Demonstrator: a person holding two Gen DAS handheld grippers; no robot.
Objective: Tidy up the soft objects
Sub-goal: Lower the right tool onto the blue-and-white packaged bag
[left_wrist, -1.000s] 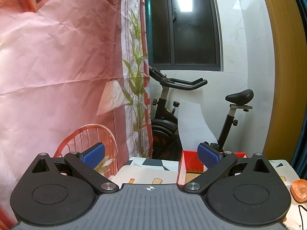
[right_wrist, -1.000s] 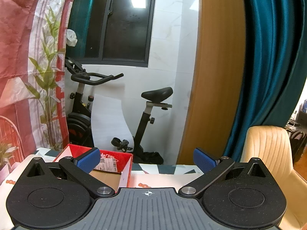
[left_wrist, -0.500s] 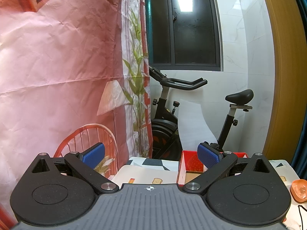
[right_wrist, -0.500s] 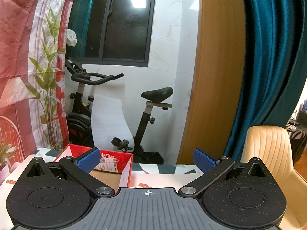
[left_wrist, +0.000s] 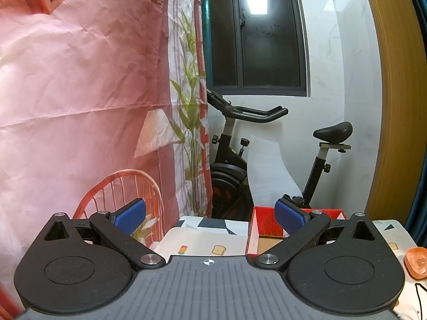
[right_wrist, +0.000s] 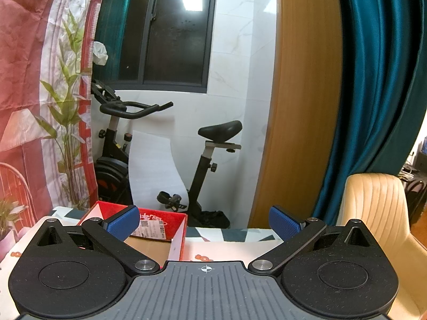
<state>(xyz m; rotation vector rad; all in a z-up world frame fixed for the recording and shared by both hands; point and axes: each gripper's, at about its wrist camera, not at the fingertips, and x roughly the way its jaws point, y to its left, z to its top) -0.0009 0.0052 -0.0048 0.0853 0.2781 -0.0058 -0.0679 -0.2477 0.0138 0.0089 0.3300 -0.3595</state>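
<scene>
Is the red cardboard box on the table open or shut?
Open. The red cardboard box has no lid on top; its brown floor and inner walls show. The grippers hide part of the inside, so whether it is empty cannot be told.

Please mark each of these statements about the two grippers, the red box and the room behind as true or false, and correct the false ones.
1. The left gripper is open and holds nothing. True.
2. The right gripper is shut on a soft toy. False: its fingers stand wide apart with nothing between them.
3. The red box lies on the table, open at the top. True.
4. An exercise bike stands behind the table. True.
5. The curtain in the right wrist view is yellow. False: it is teal.
</scene>
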